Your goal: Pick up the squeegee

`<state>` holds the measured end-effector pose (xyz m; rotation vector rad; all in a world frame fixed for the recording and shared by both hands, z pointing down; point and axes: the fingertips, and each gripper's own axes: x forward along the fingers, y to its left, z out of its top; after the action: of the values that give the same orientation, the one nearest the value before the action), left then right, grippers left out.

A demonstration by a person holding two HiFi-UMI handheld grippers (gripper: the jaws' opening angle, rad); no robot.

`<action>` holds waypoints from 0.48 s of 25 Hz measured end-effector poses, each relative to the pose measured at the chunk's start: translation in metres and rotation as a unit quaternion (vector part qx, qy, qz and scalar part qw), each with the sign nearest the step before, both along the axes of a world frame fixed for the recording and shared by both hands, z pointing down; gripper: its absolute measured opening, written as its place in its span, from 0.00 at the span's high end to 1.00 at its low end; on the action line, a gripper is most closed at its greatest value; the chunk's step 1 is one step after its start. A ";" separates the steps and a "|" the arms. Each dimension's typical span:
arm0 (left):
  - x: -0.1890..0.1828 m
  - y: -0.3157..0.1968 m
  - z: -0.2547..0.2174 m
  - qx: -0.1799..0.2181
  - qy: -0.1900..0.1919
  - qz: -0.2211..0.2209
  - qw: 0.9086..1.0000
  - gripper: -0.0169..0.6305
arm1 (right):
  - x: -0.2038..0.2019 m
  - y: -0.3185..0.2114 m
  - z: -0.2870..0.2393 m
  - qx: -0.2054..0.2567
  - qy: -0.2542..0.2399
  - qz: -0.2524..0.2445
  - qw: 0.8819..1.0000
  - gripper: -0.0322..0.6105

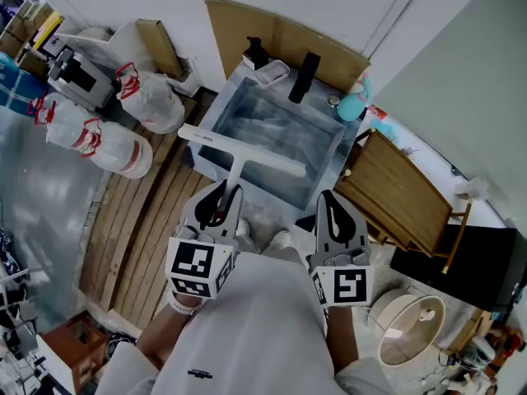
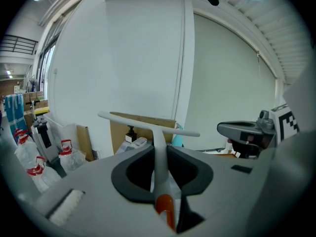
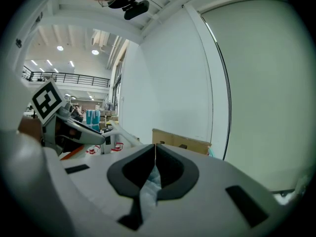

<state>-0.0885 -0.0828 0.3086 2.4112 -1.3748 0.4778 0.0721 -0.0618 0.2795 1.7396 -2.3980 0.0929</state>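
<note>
A white T-shaped squeegee (image 1: pixel 239 151) with an orange handle end is held up over the near edge of the sink (image 1: pixel 325 151). My left gripper (image 1: pixel 227 188) is shut on its handle. In the left gripper view the handle (image 2: pixel 160 154) runs up between the dark pads to the crossbar (image 2: pixel 148 124). My right gripper (image 1: pixel 328 197) hangs beside it, to the right, shut with nothing between its pads (image 3: pixel 155 158). From the right gripper view the squeegee's blade (image 3: pixel 127 135) shows at the left.
A black faucet (image 1: pixel 303 76), a soap bottle (image 1: pixel 254 53) and a teal item (image 1: pixel 352 105) sit on the sink's rim. Tied white bags (image 1: pixel 123 138) lie on the wooden slat floor at left. A wooden board (image 1: pixel 403 192) stands right of the sink.
</note>
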 end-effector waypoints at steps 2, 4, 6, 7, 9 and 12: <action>0.000 0.000 0.000 0.000 0.000 0.001 1.000 0.86 | 0.000 0.000 0.001 -0.001 -0.001 0.002 1.000 0.94; 0.000 0.000 0.001 0.000 0.000 0.002 1.000 0.86 | 0.000 0.000 0.001 -0.002 -0.001 0.004 1.000 0.94; -0.001 -0.001 0.001 0.000 0.001 0.001 1.000 0.86 | 0.000 0.000 0.002 -0.002 0.000 0.003 1.000 0.94; -0.002 -0.001 0.001 0.000 0.001 0.001 1.000 0.86 | 0.000 0.000 0.002 -0.002 0.001 0.003 1.000 0.94; -0.002 -0.001 0.001 0.001 0.001 0.002 1.000 0.86 | 0.000 0.001 0.001 -0.002 0.002 0.005 1.000 0.94; -0.002 -0.002 0.001 0.003 0.001 0.004 1.000 0.86 | 0.000 0.001 -0.001 0.001 0.002 0.007 1.000 0.94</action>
<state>-0.0904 -0.0852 0.3092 2.4221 -1.3688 0.4744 0.0726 -0.0613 0.2785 1.7570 -2.3836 0.0900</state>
